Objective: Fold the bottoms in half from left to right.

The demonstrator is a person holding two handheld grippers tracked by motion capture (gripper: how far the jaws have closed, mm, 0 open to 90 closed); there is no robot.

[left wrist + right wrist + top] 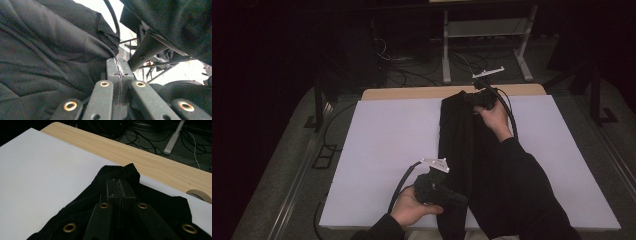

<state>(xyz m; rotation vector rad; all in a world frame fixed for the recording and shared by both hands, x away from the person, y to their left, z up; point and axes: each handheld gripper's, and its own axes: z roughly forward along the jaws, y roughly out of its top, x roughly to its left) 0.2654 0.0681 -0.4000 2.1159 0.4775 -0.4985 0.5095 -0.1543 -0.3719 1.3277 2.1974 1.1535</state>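
Note:
A black garment (462, 145) lies as a long folded strip down the middle of the white table cover (382, 150), from the far edge to the near edge. My left gripper (462, 200) is at the near end, shut, with its jaws pressed together on the cloth's edge (117, 61); dark folds of the garment (50, 50) bulk up beside them. At the far end my right gripper (472, 100) is shut too. Its closed jaws (121, 182) pinch a bunched corner of the garment (160, 202) near the wooden table edge (150, 152).
A roll of tape (200, 194) lies on the wood at the far right. The person's dark right sleeve (522, 190) lies across the garment's right side. Behind the table stand a metal frame (484, 30) and floor cables (412, 70). White cover lies bare on both sides.

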